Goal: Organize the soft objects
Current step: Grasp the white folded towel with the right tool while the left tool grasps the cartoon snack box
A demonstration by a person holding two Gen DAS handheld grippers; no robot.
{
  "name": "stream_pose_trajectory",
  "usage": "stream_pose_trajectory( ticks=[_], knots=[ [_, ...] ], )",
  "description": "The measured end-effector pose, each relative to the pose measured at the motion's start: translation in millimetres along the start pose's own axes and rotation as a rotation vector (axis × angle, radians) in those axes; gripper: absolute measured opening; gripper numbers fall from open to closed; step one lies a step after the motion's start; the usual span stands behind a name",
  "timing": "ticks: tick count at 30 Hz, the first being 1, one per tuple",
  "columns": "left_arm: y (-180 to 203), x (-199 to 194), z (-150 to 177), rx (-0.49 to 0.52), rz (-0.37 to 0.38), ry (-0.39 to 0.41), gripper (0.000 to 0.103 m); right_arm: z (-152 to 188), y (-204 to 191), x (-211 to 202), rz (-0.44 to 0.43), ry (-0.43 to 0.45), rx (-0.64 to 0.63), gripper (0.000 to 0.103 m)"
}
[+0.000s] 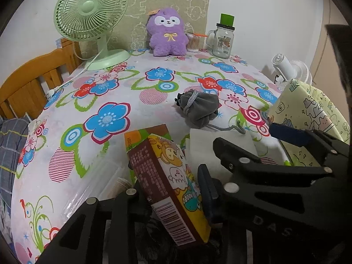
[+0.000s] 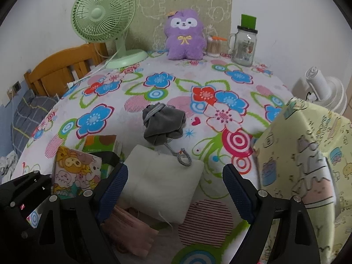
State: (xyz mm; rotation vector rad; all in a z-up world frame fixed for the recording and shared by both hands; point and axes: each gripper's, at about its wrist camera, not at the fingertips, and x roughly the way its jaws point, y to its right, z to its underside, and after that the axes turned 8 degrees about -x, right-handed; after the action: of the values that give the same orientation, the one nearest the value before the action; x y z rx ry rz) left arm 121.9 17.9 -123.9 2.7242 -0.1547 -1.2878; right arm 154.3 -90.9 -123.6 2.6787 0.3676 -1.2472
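My left gripper (image 1: 169, 176) is shut on a cartoon-printed box (image 1: 167, 171), which tilts up off the flowered tablecloth (image 1: 92, 92). A second orange and green box (image 1: 149, 133) lies just behind it. My right gripper (image 2: 176, 184) is open, its blue pads (image 2: 114, 187) standing on either side of a white soft pad (image 2: 162, 184) without pressing it. Pink cloth (image 2: 132, 235) pokes out under that pad. A grey drawstring pouch (image 2: 164, 123) lies mid-table, its cord reaching the pad. A purple plush toy (image 2: 184, 37) sits at the back.
A yellow cartoon-printed fabric bin (image 2: 308, 165) stands at the right edge. A green desk fan (image 2: 103, 13), a cotton-swab tub (image 2: 213, 46) and a glass jar mug (image 2: 244, 46) line the back. A wooden chair (image 2: 59, 70) is at the left, a white fan (image 2: 325, 90) beyond the table's right side.
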Motion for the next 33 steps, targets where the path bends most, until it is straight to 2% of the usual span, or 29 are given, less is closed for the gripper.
stream_pose_trajectory(
  ticks=[15,18,19,21,23,25,28,33],
  knots=[
    [3,4,5,0.038,-0.027,0.006,0.034,2,-2,30,-0.074,-0.071,0.052,0.090],
    [8,6,7,0.068,-0.054,0.010,0.034,4,-5,31,-0.090,-0.080,0.060,0.076],
    [10,6,8,0.080,-0.064,0.012,0.034,4,-6,30,-0.076,-0.073,0.053,0.065],
    [11,5,8,0.082,-0.066,0.016,0.034,3,-9,28,-0.052,-0.060,0.033,0.051],
    [8,4,6,0.061,-0.054,0.014,0.031,3,-7,26,-0.046,-0.055,0.031,0.038],
    [7,2,5,0.050,-0.051,0.020,0.027,4,-5,23,-0.041,-0.044,0.029,0.030],
    [9,1,5,0.051,-0.046,0.019,0.024,5,-3,19,-0.041,-0.031,0.031,0.025],
    [16,-5,5,0.066,-0.043,0.038,0.022,7,0,9,-0.035,-0.014,0.038,0.024]
  ],
)
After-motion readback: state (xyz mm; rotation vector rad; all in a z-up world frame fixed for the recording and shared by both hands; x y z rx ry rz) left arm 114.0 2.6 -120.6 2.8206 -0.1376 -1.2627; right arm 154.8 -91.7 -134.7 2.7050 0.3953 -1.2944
